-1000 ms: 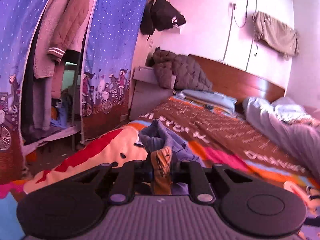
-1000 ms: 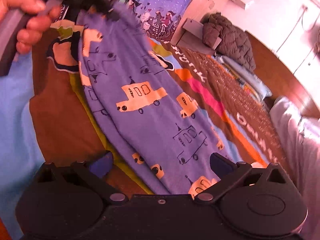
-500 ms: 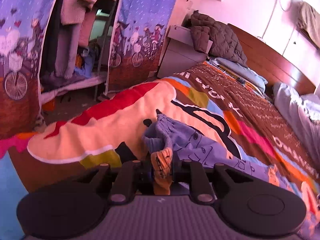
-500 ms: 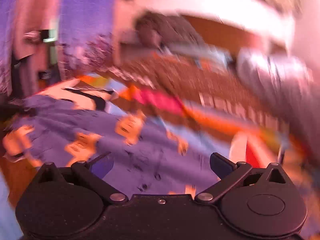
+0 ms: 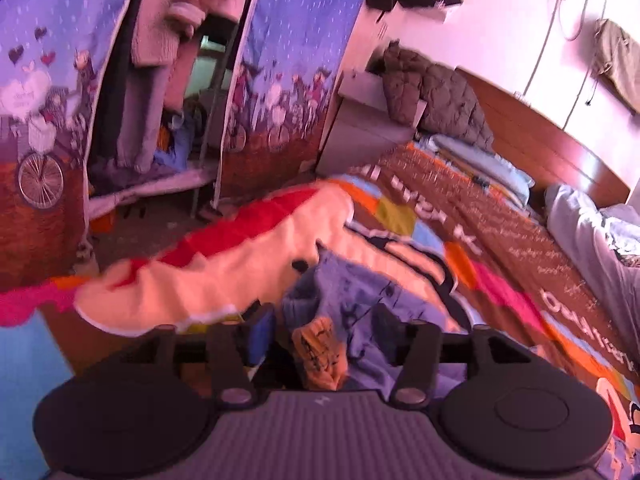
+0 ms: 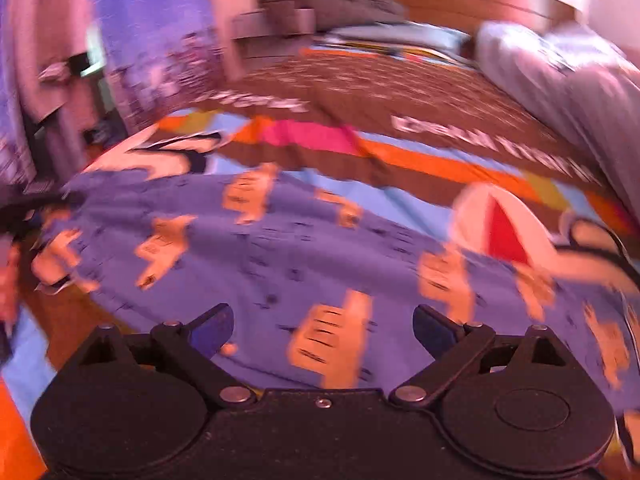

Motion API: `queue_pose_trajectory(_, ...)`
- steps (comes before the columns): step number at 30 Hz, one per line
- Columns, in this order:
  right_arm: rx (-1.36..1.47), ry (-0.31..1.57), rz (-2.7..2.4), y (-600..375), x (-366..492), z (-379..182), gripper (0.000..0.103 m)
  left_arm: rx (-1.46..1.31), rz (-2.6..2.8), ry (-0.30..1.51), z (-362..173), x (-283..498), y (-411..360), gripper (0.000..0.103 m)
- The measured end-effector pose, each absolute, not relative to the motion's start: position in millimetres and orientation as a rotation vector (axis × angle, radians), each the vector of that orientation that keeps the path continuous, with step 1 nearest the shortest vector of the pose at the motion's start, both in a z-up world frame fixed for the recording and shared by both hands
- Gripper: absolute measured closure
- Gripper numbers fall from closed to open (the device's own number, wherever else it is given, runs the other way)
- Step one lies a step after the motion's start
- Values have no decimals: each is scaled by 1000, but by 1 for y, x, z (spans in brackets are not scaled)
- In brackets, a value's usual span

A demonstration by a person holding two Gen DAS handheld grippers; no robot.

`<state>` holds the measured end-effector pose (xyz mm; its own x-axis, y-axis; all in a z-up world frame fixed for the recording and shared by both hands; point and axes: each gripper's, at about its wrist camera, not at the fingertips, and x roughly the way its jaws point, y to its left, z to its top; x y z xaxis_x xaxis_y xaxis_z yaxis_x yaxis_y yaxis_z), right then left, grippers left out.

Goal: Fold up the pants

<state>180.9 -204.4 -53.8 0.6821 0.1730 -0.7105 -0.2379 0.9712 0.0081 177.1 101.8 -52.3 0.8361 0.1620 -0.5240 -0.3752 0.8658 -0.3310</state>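
Left wrist view: the left tongs [image 5: 320, 334] are opening, a bunched end of the pants [image 5: 340, 308] loose between them on the bed [image 5: 520, 240]. Right wrist view: the right tongs [image 6: 323, 330] gape, closing slightly, empty, above the pants [image 6: 260, 256], which stretch crosswise.

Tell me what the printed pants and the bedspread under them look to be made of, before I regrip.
The pants look like soft knit cotton or jersey: matte blue-purple with printed orange cars, bunching into limp folds by the left gripper, whose jaws are opening around the bunch. The bedspread looks like thin printed woven fabric, matte, lying flat with low creases. Blur leaves both uncertain.
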Motion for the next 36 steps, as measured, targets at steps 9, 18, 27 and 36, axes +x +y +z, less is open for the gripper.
queue_pose_trajectory(9, -292, 568, 322, -196, 124, -51, 17, 77, -166, 512, -3, 151, 24, 12)
queue_pose_trajectory(18, -466, 578, 315, -231, 118, -64, 34, 655, -472, 554, -26, 172, -62, 53)
queue_pose_trajectory(27, -533, 602, 391, -216, 128, -80, 35, 843, -600, 626, -56, 159, -78, 55)
queue_pose_trajectory(36, -494, 578, 362, -222, 128, -77, 34, 986, -595, 646, -66, 162, -88, 55)
